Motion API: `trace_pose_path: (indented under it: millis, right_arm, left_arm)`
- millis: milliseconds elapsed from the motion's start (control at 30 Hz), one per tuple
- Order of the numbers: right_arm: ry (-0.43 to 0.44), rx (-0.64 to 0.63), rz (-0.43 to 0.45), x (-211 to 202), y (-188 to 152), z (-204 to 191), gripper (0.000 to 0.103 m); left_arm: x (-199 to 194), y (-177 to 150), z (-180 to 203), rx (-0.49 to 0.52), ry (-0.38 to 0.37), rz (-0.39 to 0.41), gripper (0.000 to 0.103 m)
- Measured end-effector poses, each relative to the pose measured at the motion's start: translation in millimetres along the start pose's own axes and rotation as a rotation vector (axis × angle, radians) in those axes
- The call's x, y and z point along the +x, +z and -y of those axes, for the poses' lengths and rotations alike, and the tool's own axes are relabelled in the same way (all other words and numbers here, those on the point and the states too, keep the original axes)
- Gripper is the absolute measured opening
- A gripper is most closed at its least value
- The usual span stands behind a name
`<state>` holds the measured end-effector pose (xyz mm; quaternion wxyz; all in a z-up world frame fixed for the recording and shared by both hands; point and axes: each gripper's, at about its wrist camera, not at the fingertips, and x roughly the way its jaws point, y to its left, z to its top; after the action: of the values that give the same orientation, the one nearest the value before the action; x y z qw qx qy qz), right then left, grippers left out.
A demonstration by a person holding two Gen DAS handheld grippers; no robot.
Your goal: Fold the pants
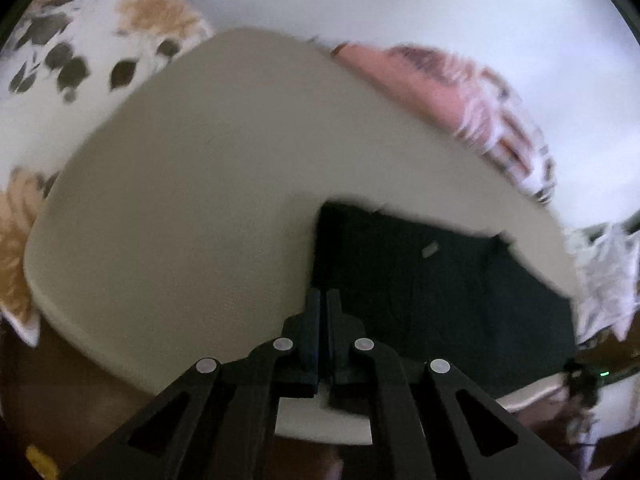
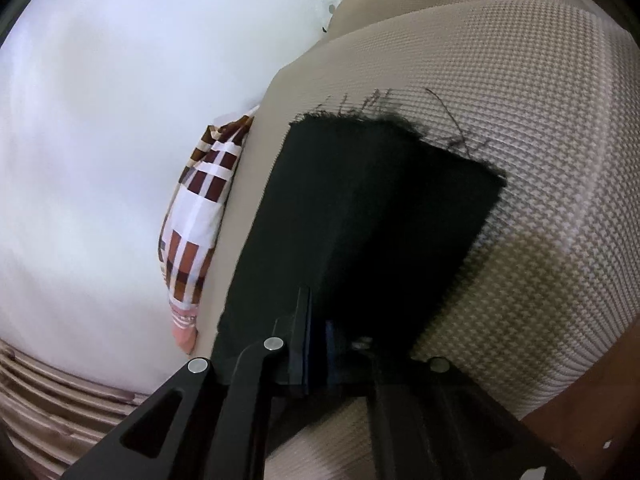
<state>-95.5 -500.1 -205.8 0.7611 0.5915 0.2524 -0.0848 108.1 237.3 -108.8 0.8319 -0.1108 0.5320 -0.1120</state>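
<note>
The dark pants [image 1: 440, 292] lie on a beige table [image 1: 180, 220], to the right of my left gripper [image 1: 323, 300]. The left jaws stand closed together at the pants' left edge; whether cloth sits between them is hidden. In the right wrist view the pants [image 2: 380, 208] spread flat over the textured beige tabletop [image 2: 540, 160], with a frayed far hem. My right gripper [image 2: 320, 312] is shut on the near edge of the pants, and the cloth drapes over its right finger.
A floral cloth [image 1: 80, 60] lies beyond the table's left edge. A pink patterned cloth [image 1: 460, 92] sits along the far side. A checked brown-and-white cloth [image 2: 200, 208] hangs beside the table's left edge. White wall behind.
</note>
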Motion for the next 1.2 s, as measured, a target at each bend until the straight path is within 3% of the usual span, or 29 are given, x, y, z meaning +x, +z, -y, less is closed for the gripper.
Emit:
trace_pose_path:
  millis: [167, 200, 267, 400, 533, 567, 700, 933, 1100, 1200]
  right_arm:
    - [0.013, 0.006, -0.013, 0, 1, 1, 0.002]
    - [0.015, 0.009, -0.015, 1, 2, 2, 0.002]
    - [0.023, 0.019, -0.016, 1, 2, 3, 0.002]
    - [0.024, 0.023, -0.015, 1, 2, 3, 0.002]
    - [0.020, 0.026, -0.016, 1, 3, 3, 0.002]
    - [0.019, 0.026, -0.016, 2, 3, 2, 0.002]
    - [0.018, 0.024, -0.017, 2, 3, 2, 0.001]
    - [0.026, 0.030, -0.013, 3, 1, -1, 0.005]
    - [0.024, 0.006, -0.023, 4, -1, -2, 0.003]
    - [0.027, 0.009, -0.027, 4, -1, 0, 0.002]
  left_arm:
    - [-7, -27, -7, -0.081, -0.125, -0.009, 0.007]
    - [-8, -34, -13, -0.101, -0.144, -0.032, 0.015]
    - [-5, -44, -16, -0.120, -0.139, -0.088, 0.042]
    - [8, -59, -19, -0.204, -0.255, -0.147, 0.050]
    - [22, -62, -12, -0.246, -0.298, -0.161, 0.048]
    - [20, -62, -7, -0.226, -0.261, -0.132, 0.031]
    - [5, -54, 13, -0.158, -0.182, -0.065, 0.013]
    - [-29, -4, 42, -0.025, -0.145, 0.087, 0.013]
    - [29, -31, 15, -0.066, -0.085, -0.058, 0.013]
    - [31, -44, 5, -0.093, -0.097, -0.012, 0.017]
